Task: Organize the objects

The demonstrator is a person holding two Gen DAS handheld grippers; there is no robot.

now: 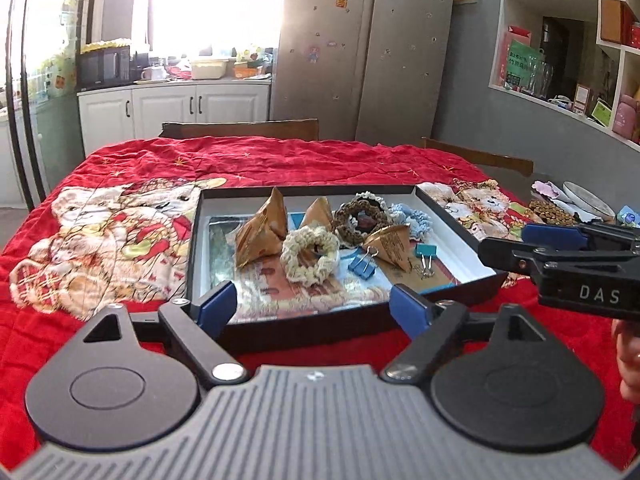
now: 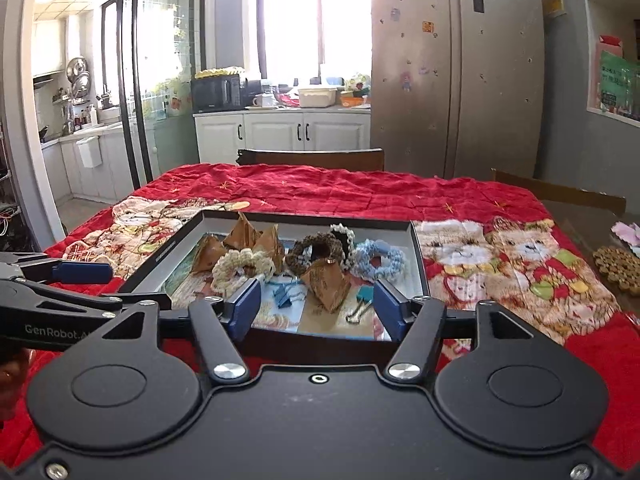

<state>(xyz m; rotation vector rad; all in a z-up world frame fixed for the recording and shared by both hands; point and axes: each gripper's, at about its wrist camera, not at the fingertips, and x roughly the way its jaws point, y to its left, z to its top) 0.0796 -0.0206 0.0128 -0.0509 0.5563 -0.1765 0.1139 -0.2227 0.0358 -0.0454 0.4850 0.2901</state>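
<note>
Hovering low in the frame, the left gripper [image 1: 310,306] stands with its jaws spread wide and nothing between the blue pads; its fingertips flank the near wall of the black tray [image 1: 460,286]. The right gripper [image 2: 316,306] is likewise open and empty, narrower in spread, over the same near wall.

Tray contents, near to far:
- blue binder clip [image 1: 360,266] and teal binder clip [image 1: 425,254], lower centre, lying close together (wire handles look near enough to snag).
- cream crochet scrunchie [image 1: 310,256], mid-frame, leaning against the tan paper pyramid packet [image 1: 260,228].
- brown crochet scrunchie [image 1: 360,214] and pale blue scrunchie [image 2: 378,258], toward the far wall.

Everything sits jumbled in one tray on the red quilt [image 1: 120,160], which covers the table.

Risks, as judged:
- Scrunchies are soft and overlap; a pinch on one may drag its neighbour or a packet along.
- Clips are small and flat; open pads could skate off or hook both handles.
- The two grippers work close together; reaching for the same pile could knock them against each other or shove the tray across the loose quilt.
</note>
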